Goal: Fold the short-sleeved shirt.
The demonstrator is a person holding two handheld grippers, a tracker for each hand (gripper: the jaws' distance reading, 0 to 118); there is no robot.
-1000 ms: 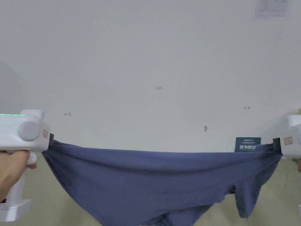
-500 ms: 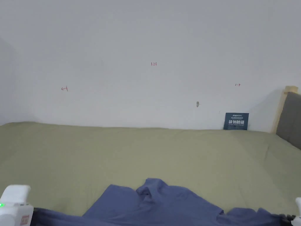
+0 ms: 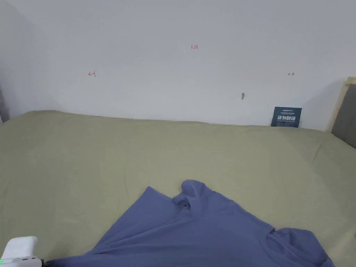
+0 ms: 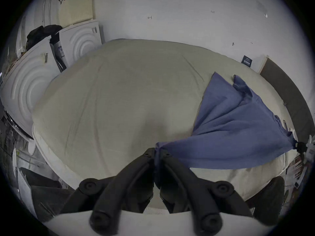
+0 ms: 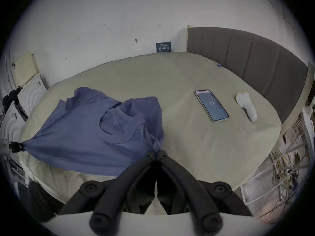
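Both pairs of jaws are clamped: my left gripper [image 4: 157,152] and right gripper [image 5: 156,152] each pinch the blue shirt [image 5: 88,129], spread across the near bed [image 3: 104,156].

Right gripper [image 5: 156,154] clamped on blue shirt [image 5: 88,130] edge.
Shirt spread over green bed [image 5: 187,137], collar up; left gripper [image 5: 21,147] pinches far corner; phone [image 5: 211,105] and white sock [image 5: 246,106] lie right, apart; grey headboard [image 5: 255,55] behind.

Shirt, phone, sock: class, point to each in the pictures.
Shirt [image 5: 81,134], right gripper view, on the chest below the collar.
Phone [image 5: 211,105], right gripper view, on its screen.
Sock [image 5: 246,105], right gripper view, mid-length.
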